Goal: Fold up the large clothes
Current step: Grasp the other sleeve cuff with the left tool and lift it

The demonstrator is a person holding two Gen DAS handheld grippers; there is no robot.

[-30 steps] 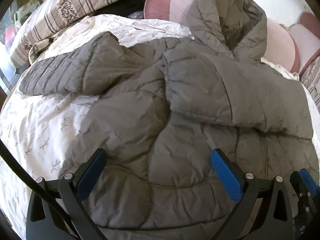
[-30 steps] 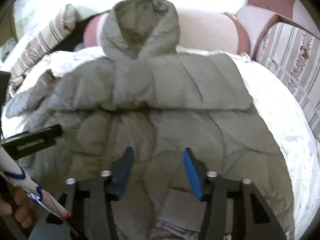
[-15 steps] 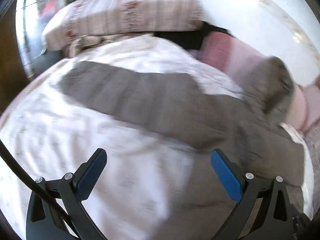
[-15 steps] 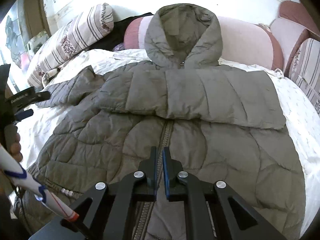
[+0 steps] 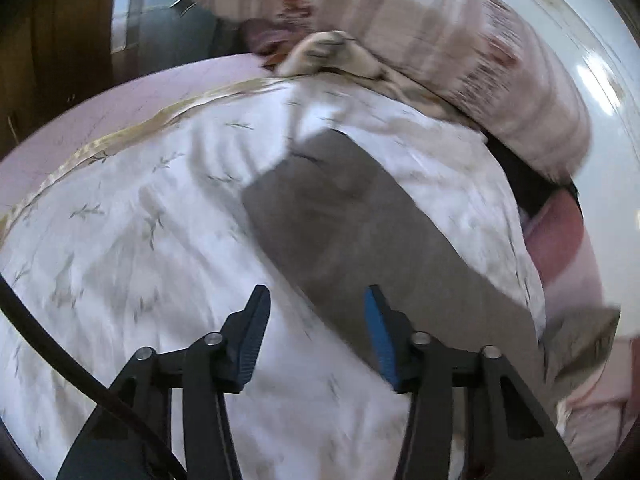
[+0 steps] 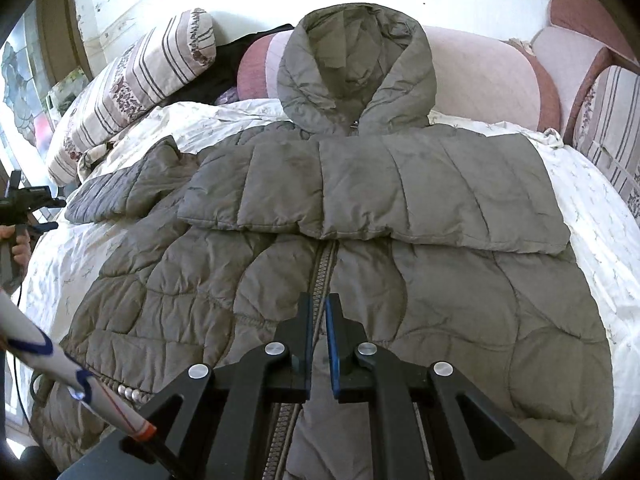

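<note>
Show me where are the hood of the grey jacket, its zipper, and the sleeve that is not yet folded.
hood (image 6: 352, 64), right wrist view, on the inner lining.
zipper (image 6: 326, 258), right wrist view, on the strip below the folded sleeve.
unfolded sleeve (image 5: 352, 224), left wrist view, on its blurred grey middle.

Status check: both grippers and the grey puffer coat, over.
Left gripper open, empty, above outstretched sleeve. Right gripper nearly shut above zipper, holding nothing. Grey quilted hooded coat face-up on floral bedsheet, other sleeve folded across chest. Nothing blocking.
</note>
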